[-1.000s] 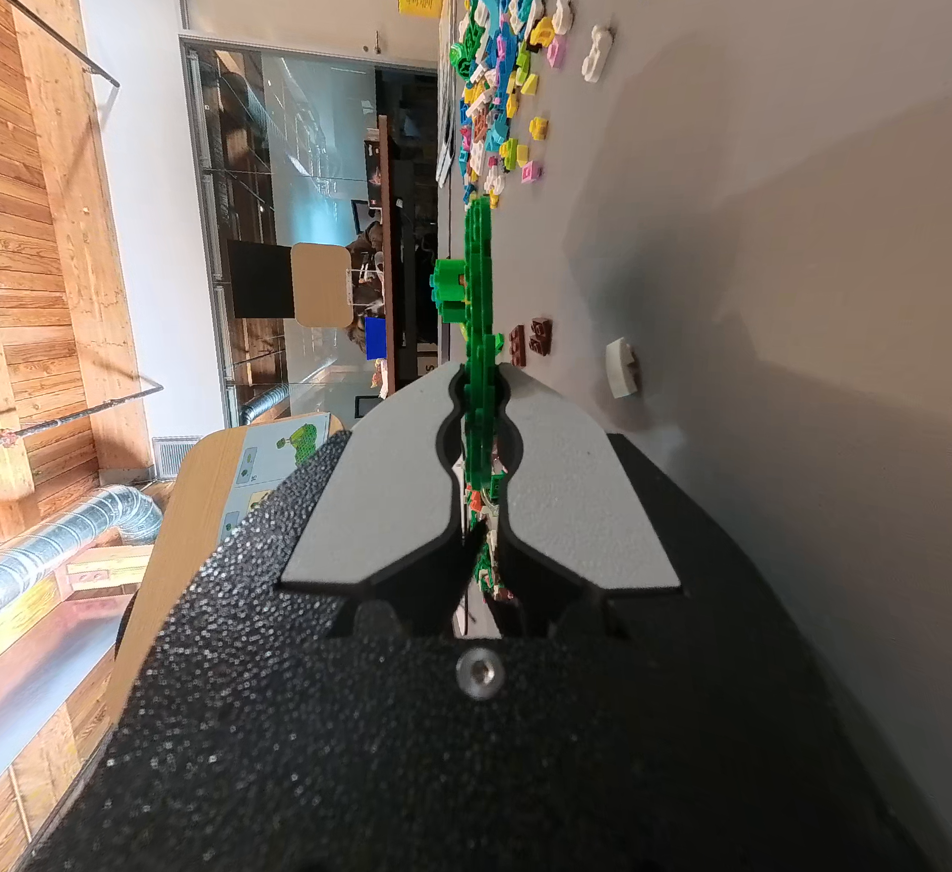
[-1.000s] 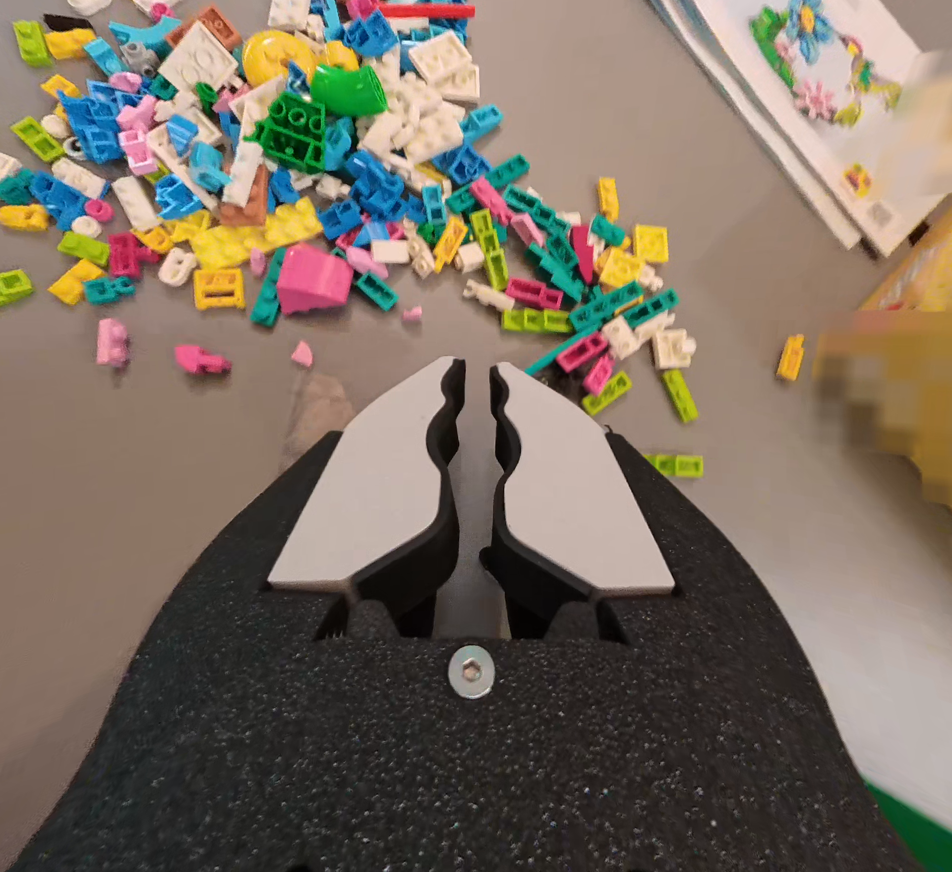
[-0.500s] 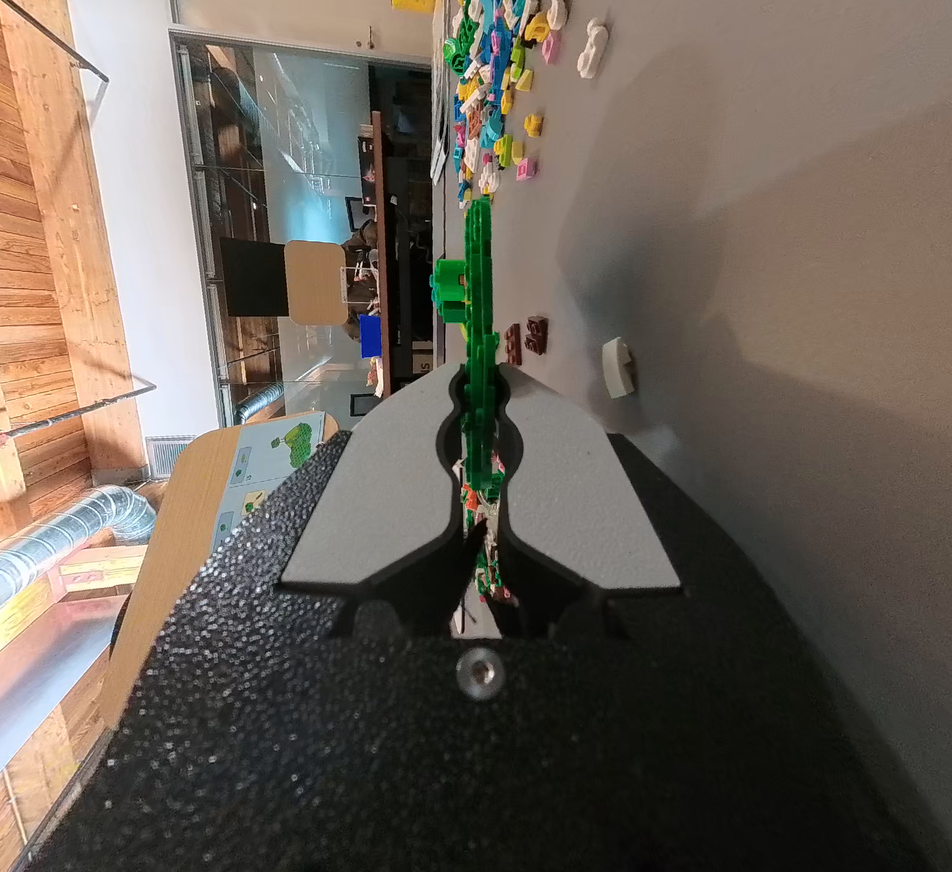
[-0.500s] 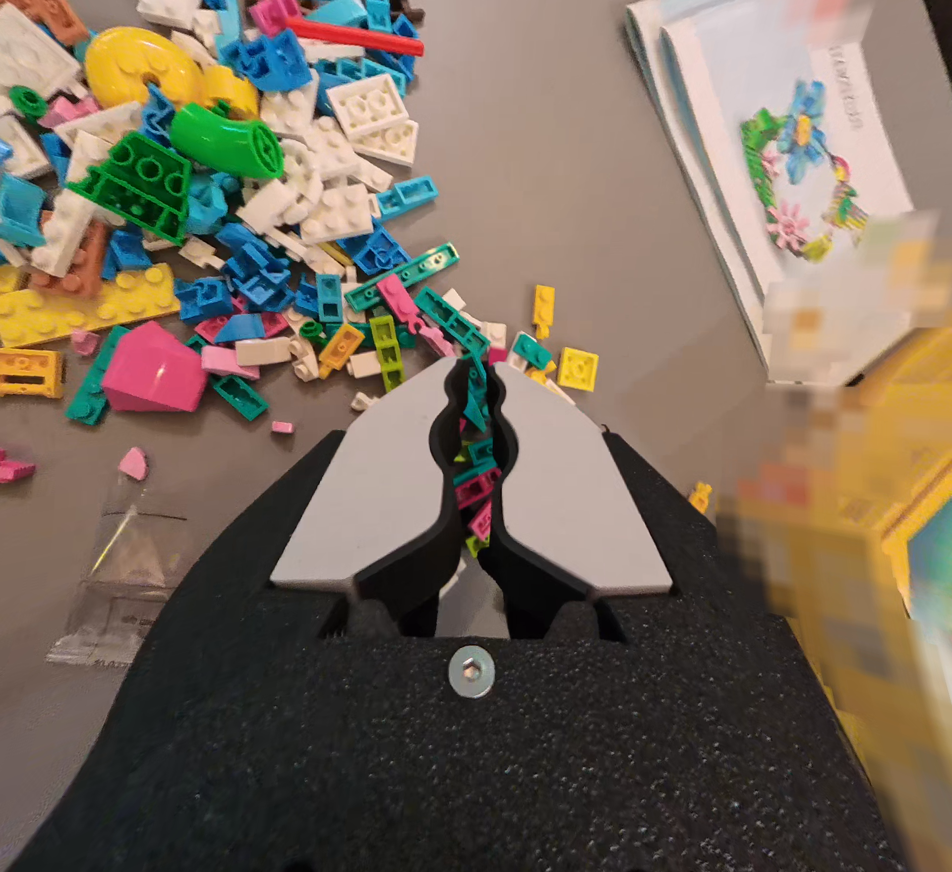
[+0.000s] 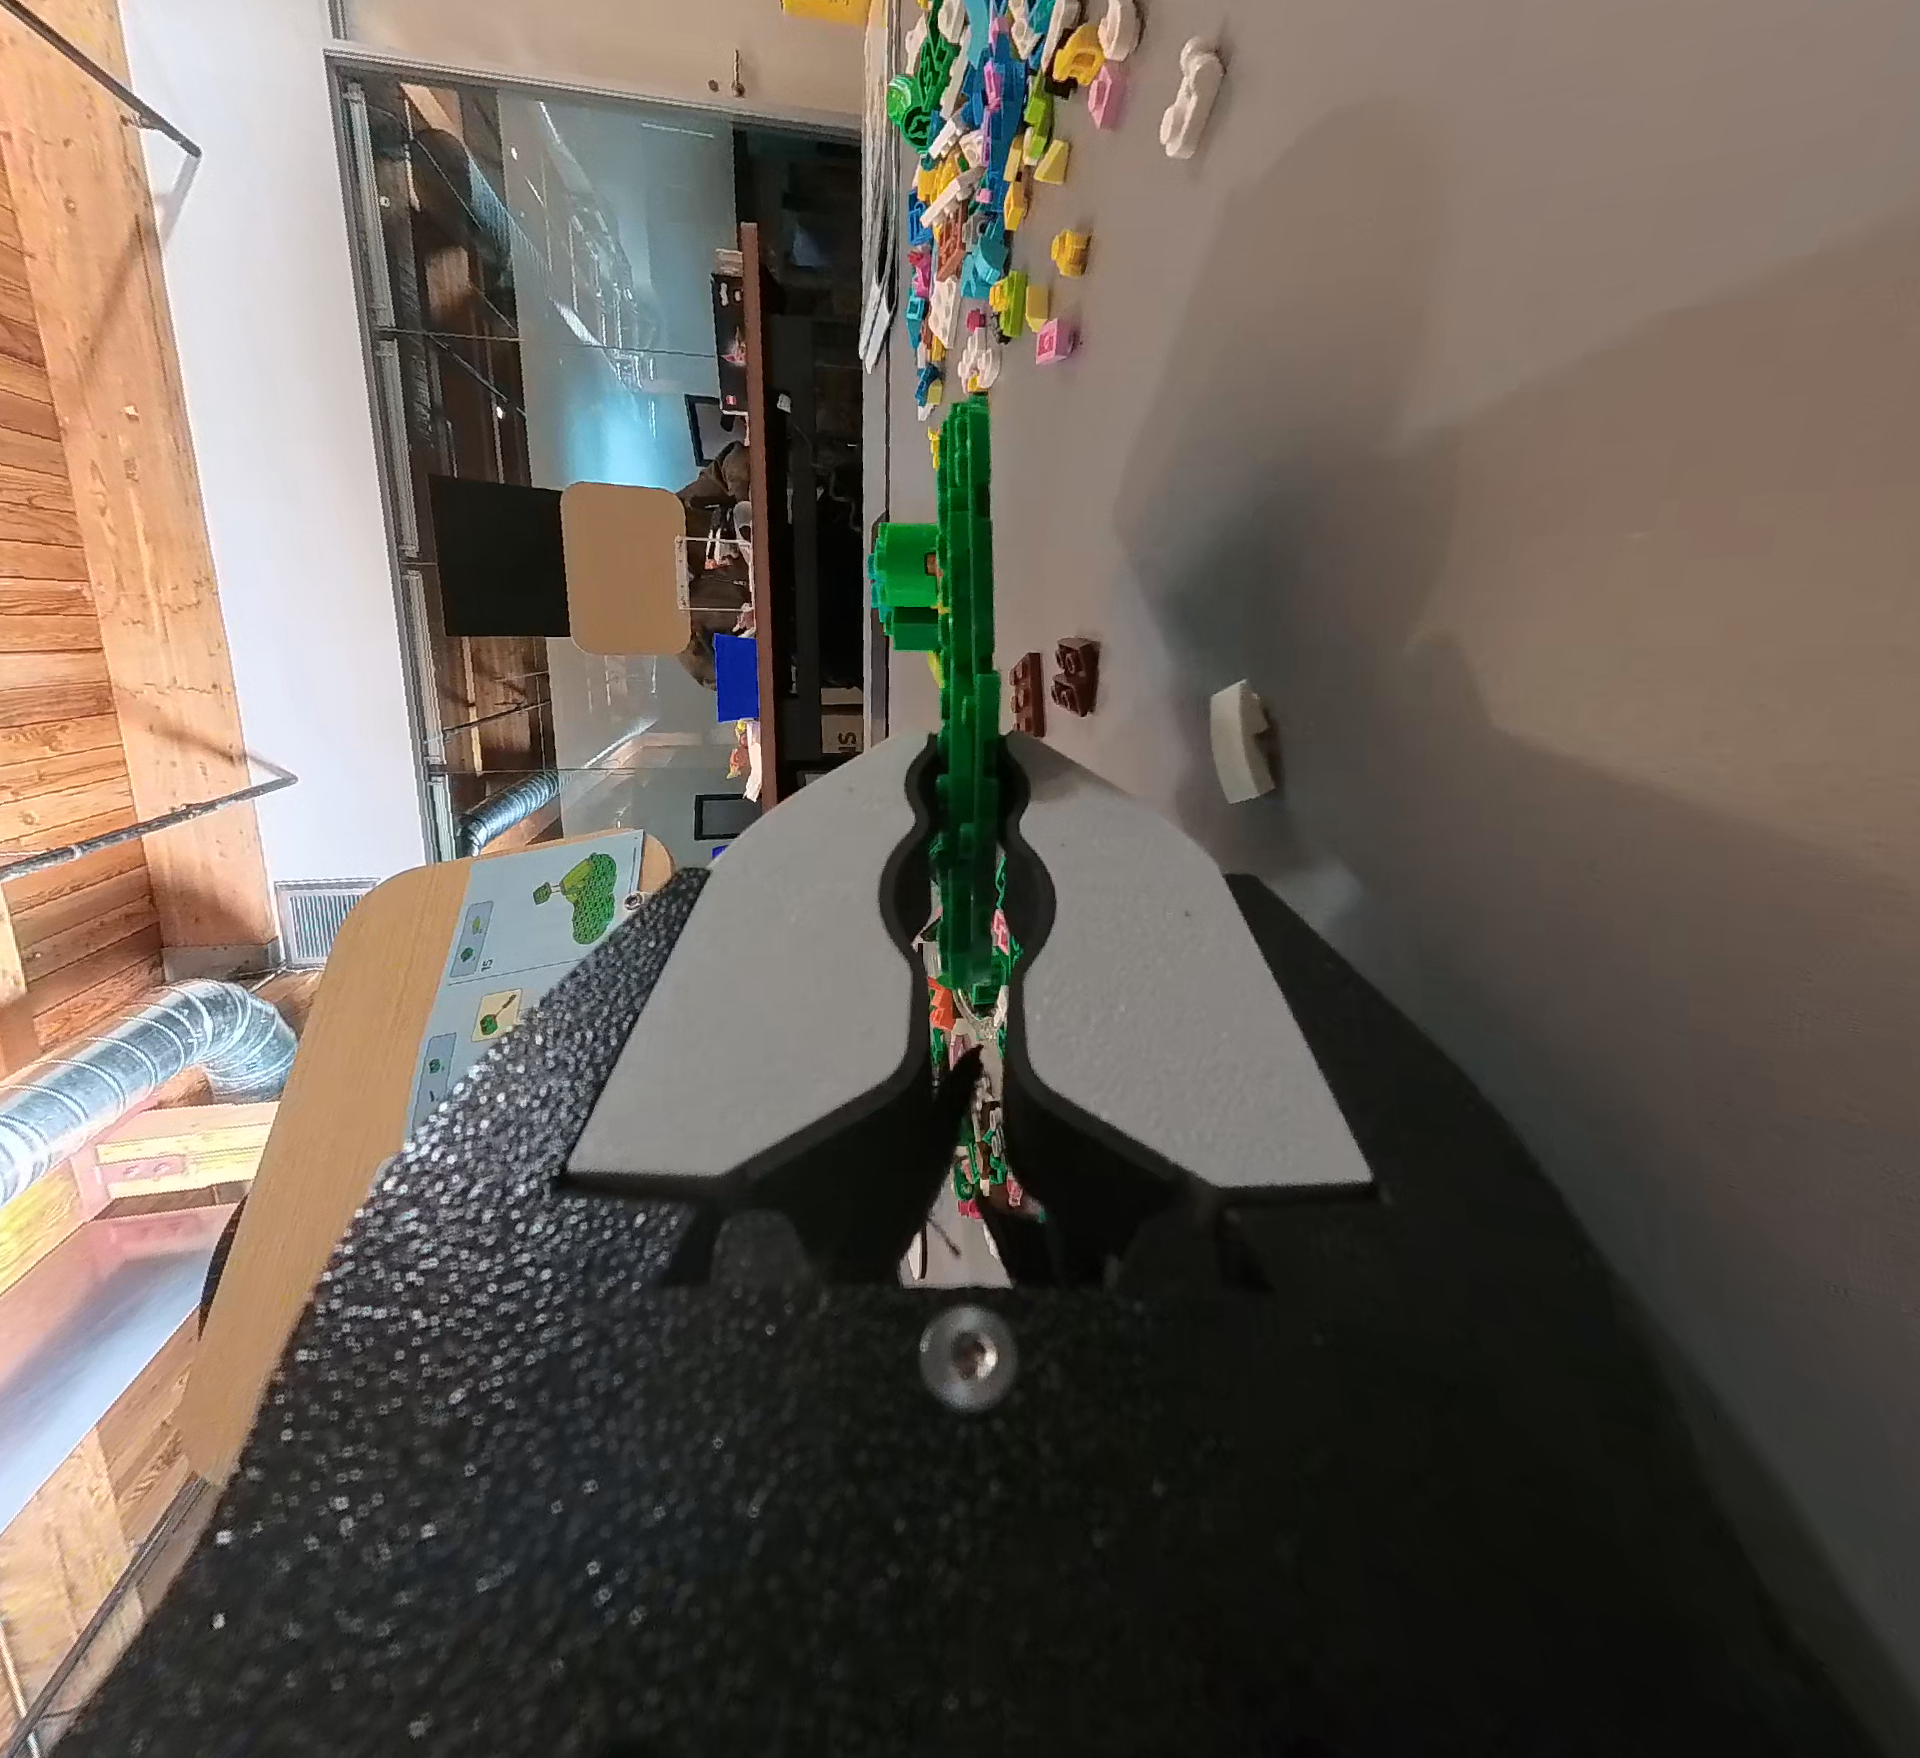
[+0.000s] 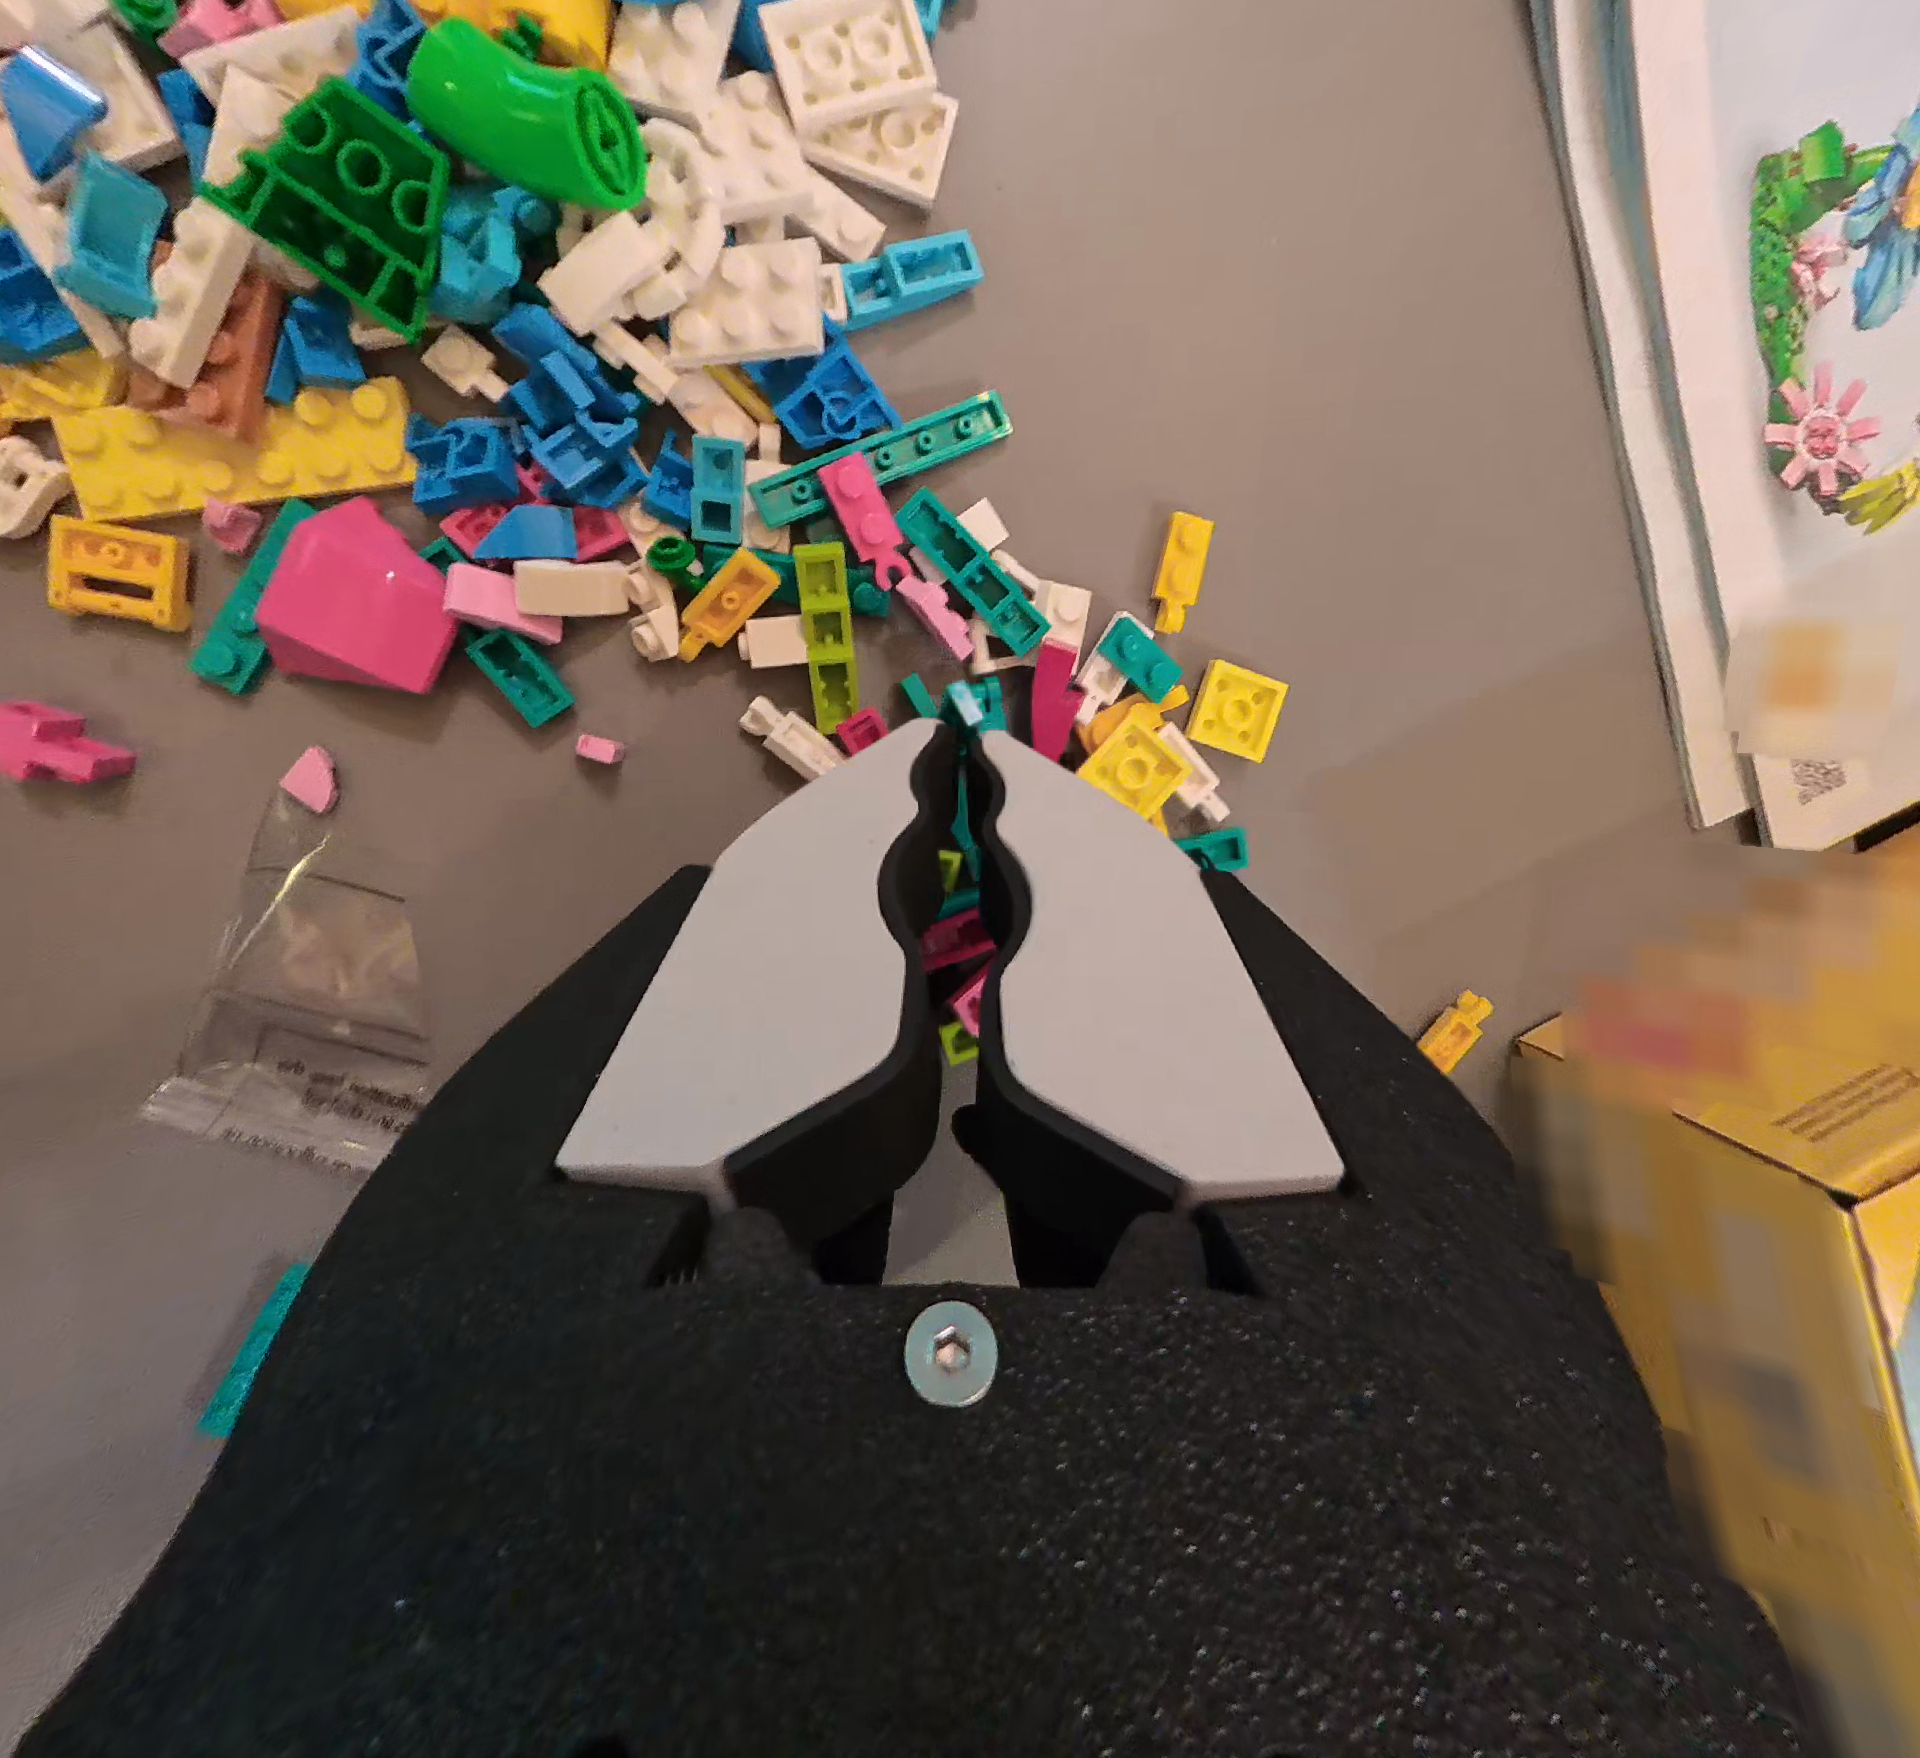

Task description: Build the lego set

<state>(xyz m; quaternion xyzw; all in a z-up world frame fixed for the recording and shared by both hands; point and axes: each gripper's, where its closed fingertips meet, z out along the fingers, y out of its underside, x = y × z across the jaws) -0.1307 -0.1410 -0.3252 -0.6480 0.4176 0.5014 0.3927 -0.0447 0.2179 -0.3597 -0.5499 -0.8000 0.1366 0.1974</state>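
Two claws show, one per view. At frame centre of the left wrist view, the left claw (image 5: 966,752) is clenched on the edge of a green plate assembly (image 5: 964,586), seen edge-on against the grey worktop (image 5: 1558,565). Two brown bricks (image 5: 1055,685) and a white curved piece (image 5: 1242,740) lie to its right. In the right wrist view, the right claw (image 6: 964,740) pinches a thin teal piece (image 6: 966,706) at the lower edge of the loose brick pile (image 6: 582,274); an instruction booklet (image 6: 1745,306) lies upper right.

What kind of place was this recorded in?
Probably an office or shared workspace: a grey table strewn with loose bricks, glass partition walls, wood-panelled wall, and exposed silver ducting.
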